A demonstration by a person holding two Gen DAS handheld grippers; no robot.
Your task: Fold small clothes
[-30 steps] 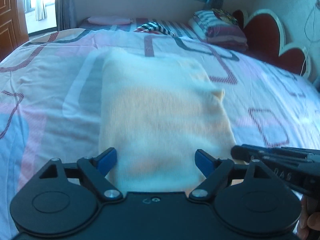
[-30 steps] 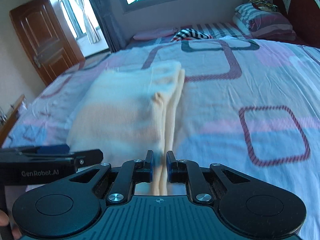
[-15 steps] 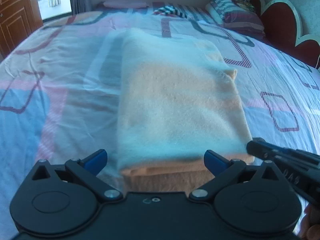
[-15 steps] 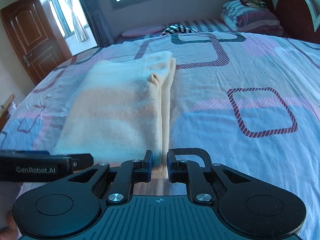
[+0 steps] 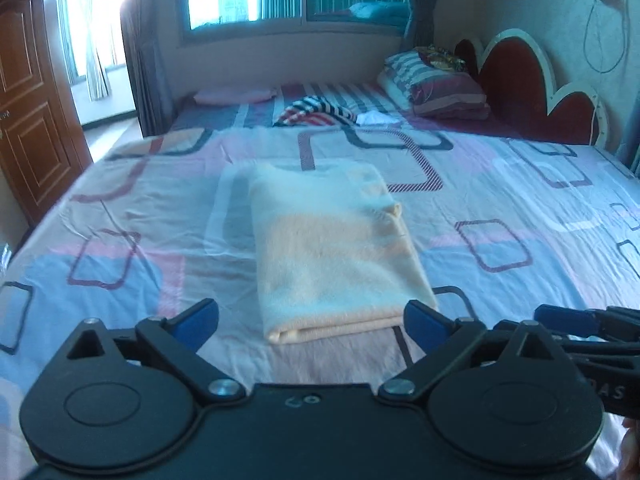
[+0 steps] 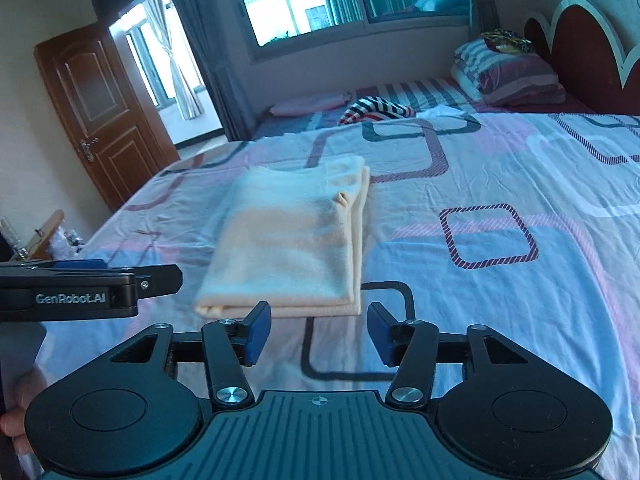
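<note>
A cream folded garment point(image 5: 332, 248) lies flat on the patterned bed sheet point(image 5: 500, 208), folded into a neat rectangle; it also shows in the right wrist view point(image 6: 292, 236). My left gripper point(image 5: 310, 322) is open and empty, just short of the garment's near edge and a little above the sheet. My right gripper point(image 6: 318, 334) is open and empty, just before the garment's near right corner. Each gripper shows at the edge of the other's view: the right gripper point(image 5: 580, 320), the left gripper point(image 6: 92, 284).
A striped garment point(image 5: 316, 114), a pink pillow point(image 5: 236, 95) and a stack of folded bedding point(image 5: 436, 84) lie at the far end of the bed. A red headboard point(image 5: 532, 80) stands on the right. A wooden door point(image 6: 104, 108) is on the left.
My right gripper was shut on the garment's near edge and has opened and let it go. Both grippers have drawn back and risen away from the folded garment.
</note>
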